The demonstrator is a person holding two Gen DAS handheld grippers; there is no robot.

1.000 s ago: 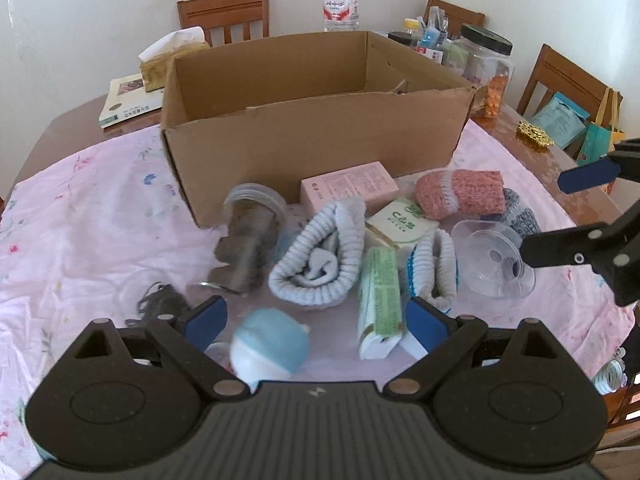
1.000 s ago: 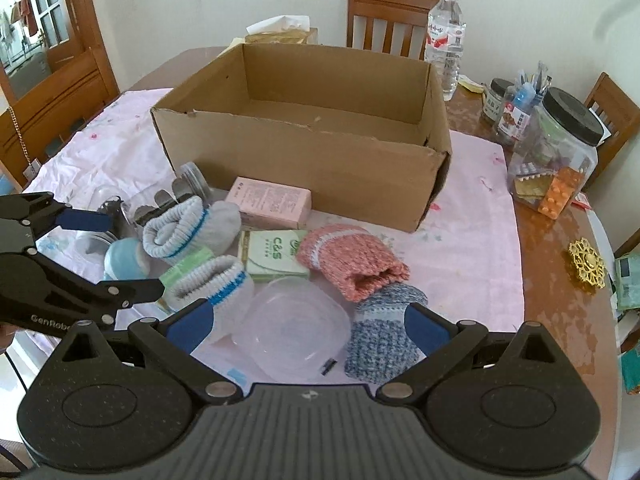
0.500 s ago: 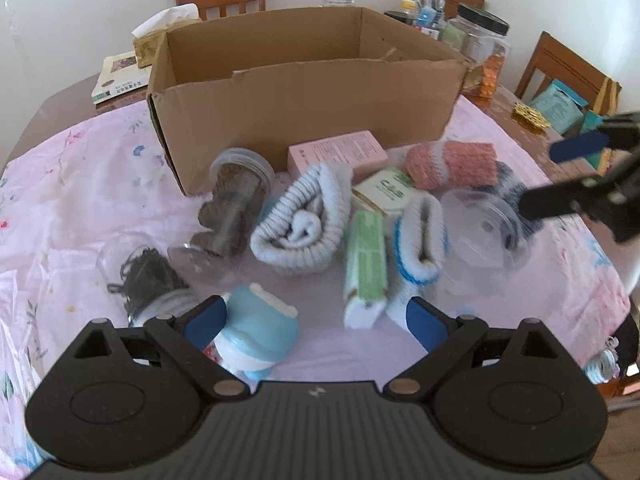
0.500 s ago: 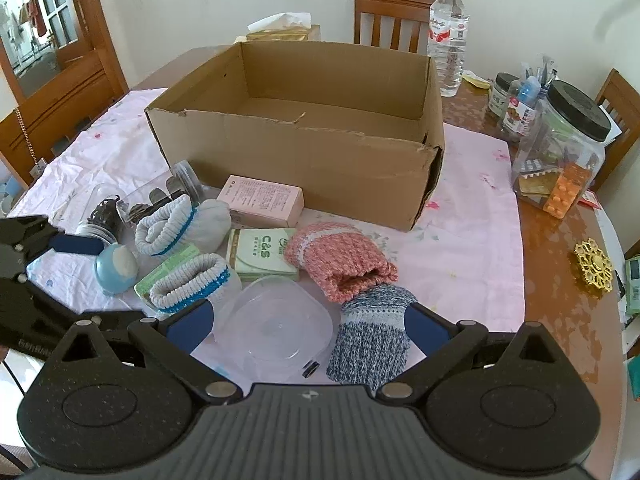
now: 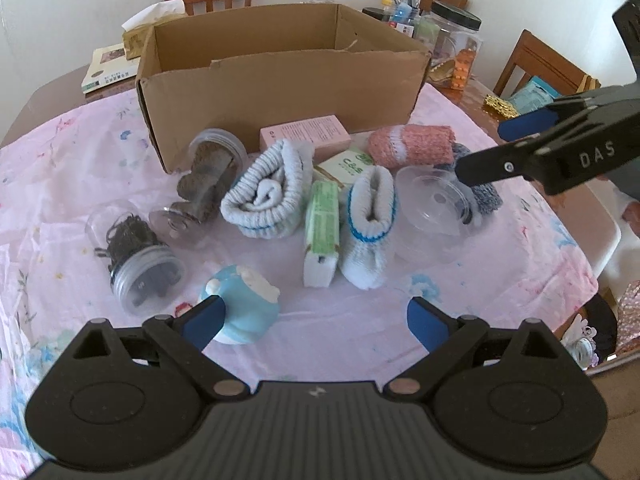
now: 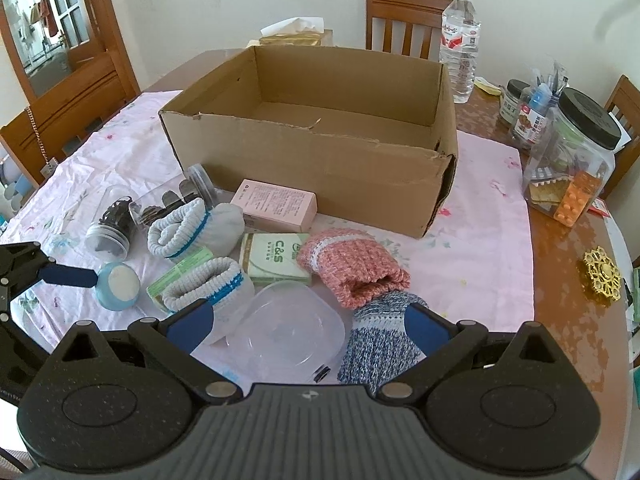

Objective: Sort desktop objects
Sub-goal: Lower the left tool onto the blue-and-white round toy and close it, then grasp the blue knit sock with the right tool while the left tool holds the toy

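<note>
- Left claw (image 5: 314,322) spread at lower frame, one pad beside a blue pot (image 5: 242,310)
- Right claw (image 6: 306,330) spread above a clear lid (image 6: 290,332)
- Cardboard box (image 6: 316,160) sits mid-desk, socks (image 5: 268,196) in front

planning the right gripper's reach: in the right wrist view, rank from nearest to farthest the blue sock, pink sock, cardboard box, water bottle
1. Blue sock, right by the right jaw.
2. Pink sock, just beyond it.
3. Cardboard box, mid-table.
4. Water bottle, behind the box, far right.
</note>
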